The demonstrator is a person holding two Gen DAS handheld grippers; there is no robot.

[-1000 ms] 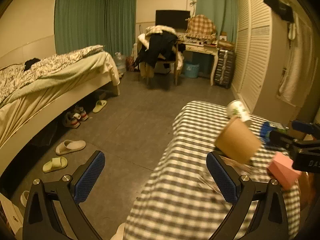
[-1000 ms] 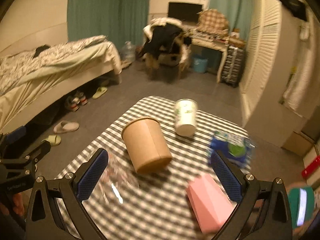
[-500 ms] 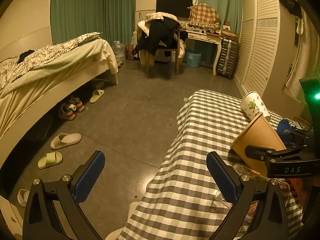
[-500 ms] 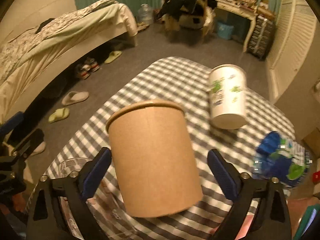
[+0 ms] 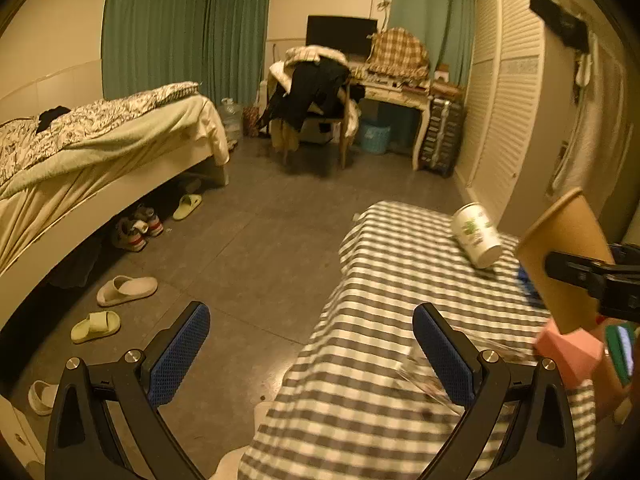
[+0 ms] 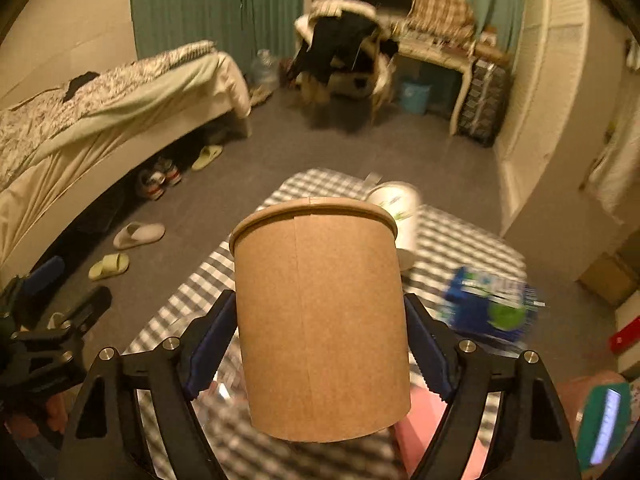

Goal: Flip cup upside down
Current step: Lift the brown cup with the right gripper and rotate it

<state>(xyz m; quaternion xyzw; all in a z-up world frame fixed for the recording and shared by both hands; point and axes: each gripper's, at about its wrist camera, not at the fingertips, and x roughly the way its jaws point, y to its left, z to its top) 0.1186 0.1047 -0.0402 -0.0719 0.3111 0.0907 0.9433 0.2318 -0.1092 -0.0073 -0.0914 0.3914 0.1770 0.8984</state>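
My right gripper (image 6: 320, 348) is shut on a brown paper cup (image 6: 320, 316) and holds it in the air above the checked table (image 6: 460, 236), rim pointing away from the camera. The cup (image 5: 564, 256) also shows at the right of the left wrist view, tilted, with a right gripper finger (image 5: 592, 272) across it. My left gripper (image 5: 312, 352) is open and empty at the table's near left edge, apart from the cup.
A white printed cup (image 5: 476, 234) lies on its side at the table's far end. A blue packet (image 6: 492, 308), a pink faceted cup (image 5: 568, 352) and crinkled clear plastic (image 5: 424, 376) lie on the table. A bed (image 5: 100, 152), slippers and a chair stand on the floor to the left.
My right gripper has closed on the brown cup and lifted it off the table. The left gripper has stayed open and drifted slightly.
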